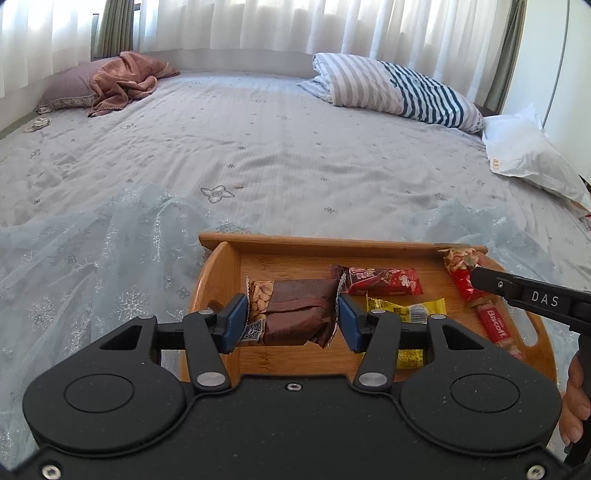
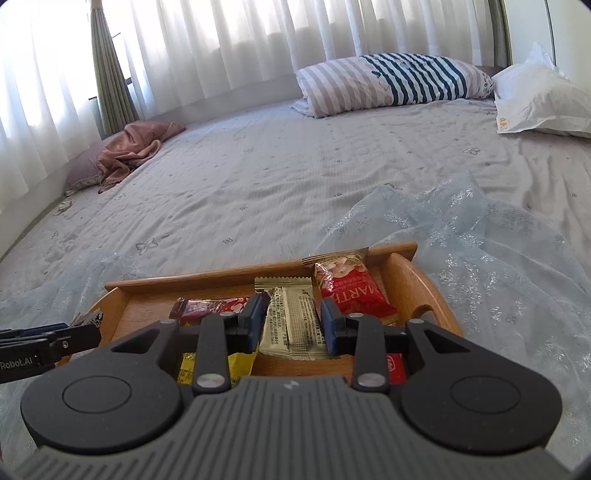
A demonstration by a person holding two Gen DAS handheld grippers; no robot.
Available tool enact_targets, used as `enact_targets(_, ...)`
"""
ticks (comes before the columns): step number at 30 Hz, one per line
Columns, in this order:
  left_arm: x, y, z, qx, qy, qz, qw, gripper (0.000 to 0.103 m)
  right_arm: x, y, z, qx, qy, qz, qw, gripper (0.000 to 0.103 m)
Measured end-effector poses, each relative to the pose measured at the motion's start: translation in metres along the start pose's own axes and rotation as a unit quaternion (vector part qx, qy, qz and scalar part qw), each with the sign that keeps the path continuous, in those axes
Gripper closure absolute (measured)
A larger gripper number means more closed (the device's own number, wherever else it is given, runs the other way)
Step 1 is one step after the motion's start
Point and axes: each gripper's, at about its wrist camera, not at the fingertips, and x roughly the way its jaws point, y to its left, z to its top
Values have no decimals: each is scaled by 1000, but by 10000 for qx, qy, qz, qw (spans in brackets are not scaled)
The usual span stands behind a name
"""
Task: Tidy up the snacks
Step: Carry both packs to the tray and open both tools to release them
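A wide bed (image 1: pixel 280 147) is filling both views, its pale grey sheet printed with small flowers, and white curtains (image 1: pixel 295 26) are hanging behind it. A striped pillow (image 1: pixel 399 88) is lying at the far right of the bed, a white plastic bag (image 1: pixel 524 155) is sitting just beside it, and a crumpled pink cloth (image 1: pixel 125 81) is resting on a mauve pillow (image 1: pixel 66 88) at the far left. A sheer blue fabric with silver snowflakes (image 1: pixel 92 258) is spreading over the near part of the bed.

On that fabric a wooden tray (image 1: pixel 221 273) is sitting, and the snacks are lying in it. The left gripper (image 1: pixel 291 317) is clamping a brown snack bar (image 1: pixel 295 310) between its 2 blue pads, holding it over the tray's left part. The right gripper (image 2: pixel 291 325) is pinching a beige snack packet (image 2: pixel 291 317) between its pads, over the tray's middle. A red peanut packet (image 2: pixel 351 291) is leaning against the tray's far wall at the right. A dark red wrapped bar (image 1: pixel 380 280) is lying near the far wall, a yellow packet (image 1: pixel 410 308) is lying just in front of it, and a red Biscoff biscuit (image 1: pixel 495 325) is lying near the tray's right handle slot.
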Motion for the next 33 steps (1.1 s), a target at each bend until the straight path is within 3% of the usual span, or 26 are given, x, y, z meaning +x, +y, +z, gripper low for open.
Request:
enact_targets(5, 39, 0, 10, -1, 225, 189, 9996, 53, 27, 6, 6, 52, 253, -110, 9996, 64)
enact_targets(11, 65, 1, 18, -30, 328, 226, 9992, 53, 46, 13, 9, -34, 254, -310, 9992, 64)
enact_targets(33, 93, -1, 19, 114, 325, 320, 9989, 53, 73, 17, 3, -99, 325, -461, 9984, 63)
